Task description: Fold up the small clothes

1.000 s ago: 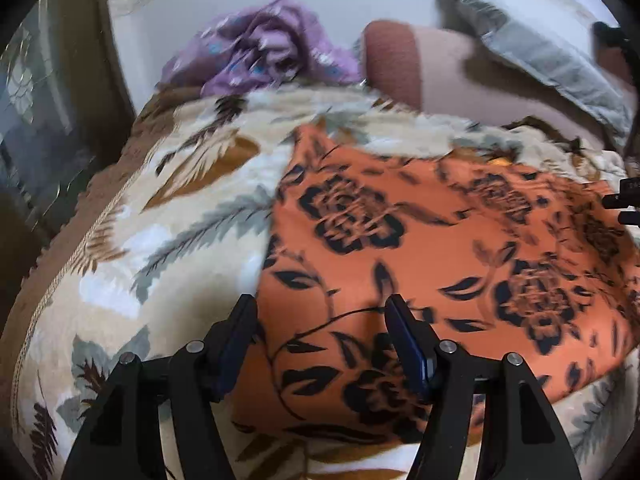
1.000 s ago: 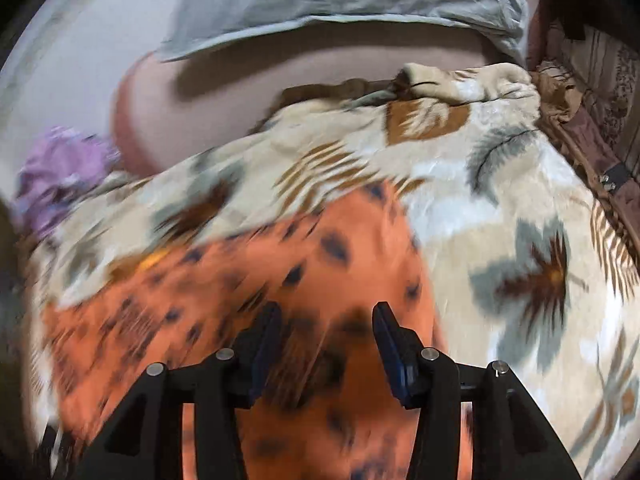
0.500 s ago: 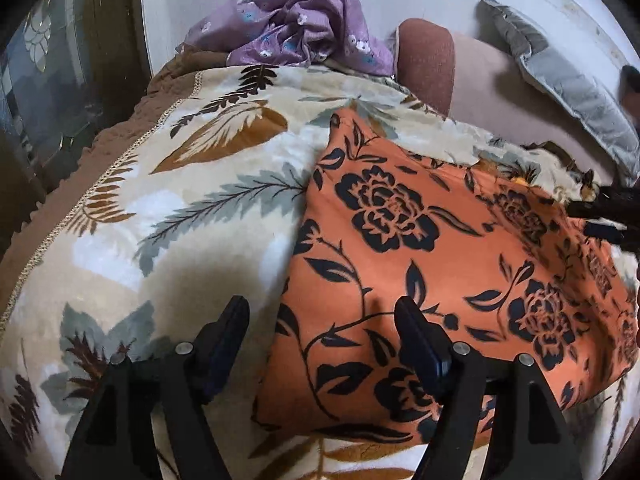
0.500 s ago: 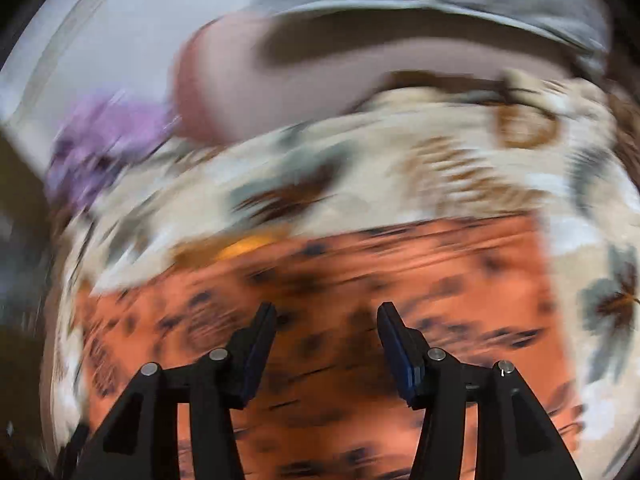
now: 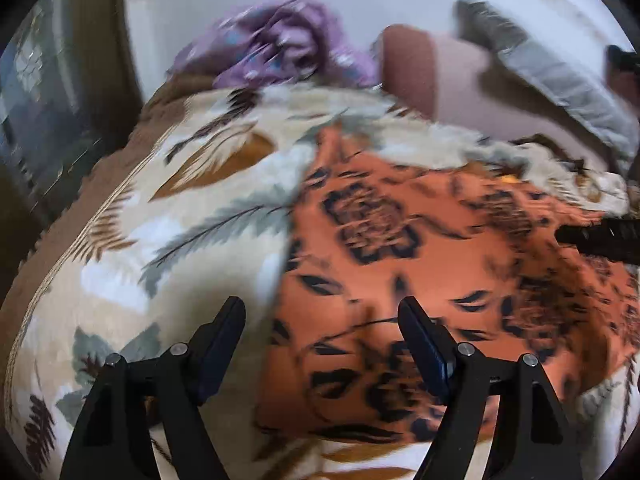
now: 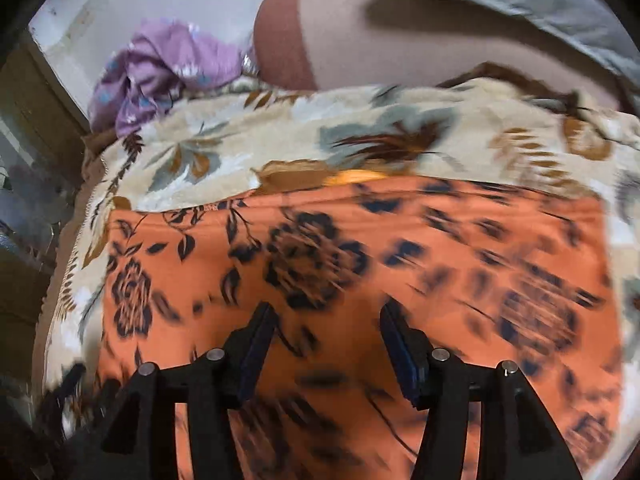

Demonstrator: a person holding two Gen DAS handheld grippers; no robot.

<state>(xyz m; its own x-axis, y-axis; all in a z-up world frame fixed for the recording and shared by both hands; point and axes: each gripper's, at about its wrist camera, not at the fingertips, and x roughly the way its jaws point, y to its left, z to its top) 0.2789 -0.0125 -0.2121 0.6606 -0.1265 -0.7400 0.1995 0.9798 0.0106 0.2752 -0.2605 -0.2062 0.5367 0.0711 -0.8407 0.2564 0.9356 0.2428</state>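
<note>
An orange cloth with black flowers (image 5: 420, 272) lies flat on a leaf-patterned blanket (image 5: 160, 240); it also shows in the right wrist view (image 6: 360, 248). My left gripper (image 5: 322, 316) is open and empty, above the cloth's near left edge. My right gripper (image 6: 326, 320) is open and empty, above the middle of the cloth. The right gripper's black tip (image 5: 600, 238) shows at the right edge of the left wrist view. Both views are blurred by motion.
A crumpled purple floral garment (image 5: 280, 52) lies at the far edge by the wall, also in the right wrist view (image 6: 160, 68). A brown and pink bolster (image 5: 432, 76) and a grey pillow (image 5: 540, 68) lie behind. The bed edge and dark furniture (image 5: 48, 100) are at left.
Both grippers stayed open. The left view shifted back and slightly right over the cloth's left edge. The right gripper swung left, from the cloth's right edge to above its middle.
</note>
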